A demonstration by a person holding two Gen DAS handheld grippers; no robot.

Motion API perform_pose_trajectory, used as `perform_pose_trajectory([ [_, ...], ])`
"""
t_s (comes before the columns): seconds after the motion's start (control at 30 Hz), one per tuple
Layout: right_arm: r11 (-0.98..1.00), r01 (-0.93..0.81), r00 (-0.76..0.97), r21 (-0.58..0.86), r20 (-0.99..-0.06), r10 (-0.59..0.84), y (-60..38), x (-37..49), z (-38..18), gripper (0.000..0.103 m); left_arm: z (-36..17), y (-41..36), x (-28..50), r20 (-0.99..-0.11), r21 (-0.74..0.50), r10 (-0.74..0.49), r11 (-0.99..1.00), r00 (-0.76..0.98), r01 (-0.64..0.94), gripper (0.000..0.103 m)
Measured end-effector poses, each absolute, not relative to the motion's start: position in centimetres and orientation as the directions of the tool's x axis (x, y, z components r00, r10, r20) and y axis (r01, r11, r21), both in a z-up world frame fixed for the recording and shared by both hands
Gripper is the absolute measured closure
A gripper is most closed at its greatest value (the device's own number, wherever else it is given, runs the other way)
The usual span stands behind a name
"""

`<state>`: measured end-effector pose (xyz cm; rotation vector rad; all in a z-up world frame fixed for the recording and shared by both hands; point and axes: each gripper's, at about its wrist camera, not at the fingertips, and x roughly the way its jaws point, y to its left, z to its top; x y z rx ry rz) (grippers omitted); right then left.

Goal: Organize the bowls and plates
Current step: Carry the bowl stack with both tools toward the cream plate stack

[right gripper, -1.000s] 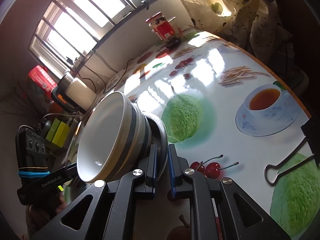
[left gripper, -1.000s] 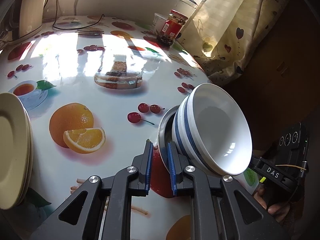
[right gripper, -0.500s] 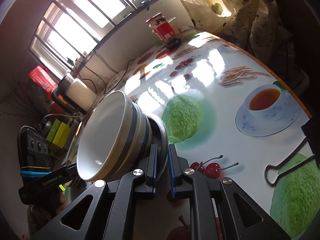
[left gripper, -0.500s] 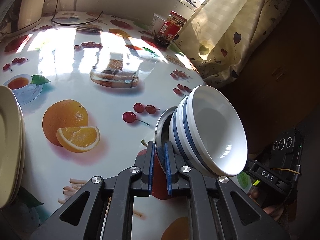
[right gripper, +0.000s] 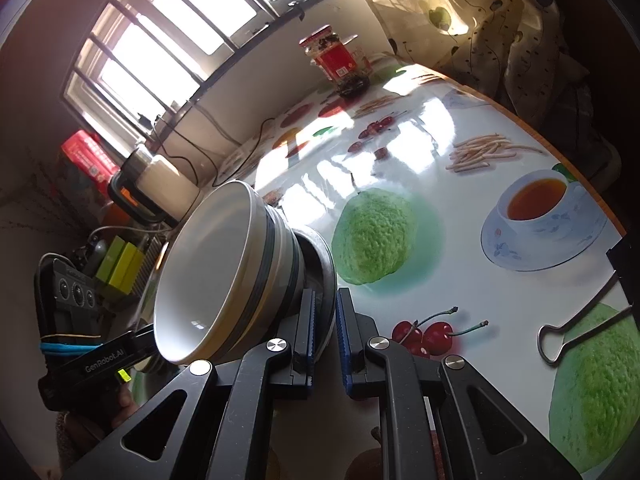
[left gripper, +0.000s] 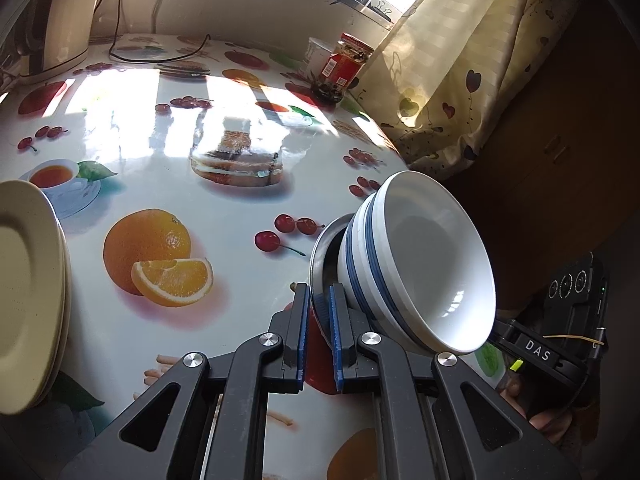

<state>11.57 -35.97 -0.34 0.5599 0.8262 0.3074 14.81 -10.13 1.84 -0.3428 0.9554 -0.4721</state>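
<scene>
Steel shows first in the left wrist view: the left tool is clamped on the rim of a metal dish, which carries stacked white bowls with blue bands, all tipped on edge above the bench near its right edge. Cream plates are stacked at the left edge; a red-labelled jar stands at the far edge by the curtain, and a kettle sits at the far left corner.

From the right wrist view, the right tool pinches the same metal dish at its rim, the bowls leaning left. A binder clip lies at the right edge.
</scene>
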Motion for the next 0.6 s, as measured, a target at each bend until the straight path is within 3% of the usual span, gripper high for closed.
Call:
perform_pose_trajectory([
  [0.6, 0.812, -0.144, 0.615, 0.566, -0.592, 0.521, -31.3, 12.1, 1.9, 0.091, 4.3, -5.5, 13.4, -0.680, -0.461, -0.468, 0.872, 0.565, 0.168, 0.095],
])
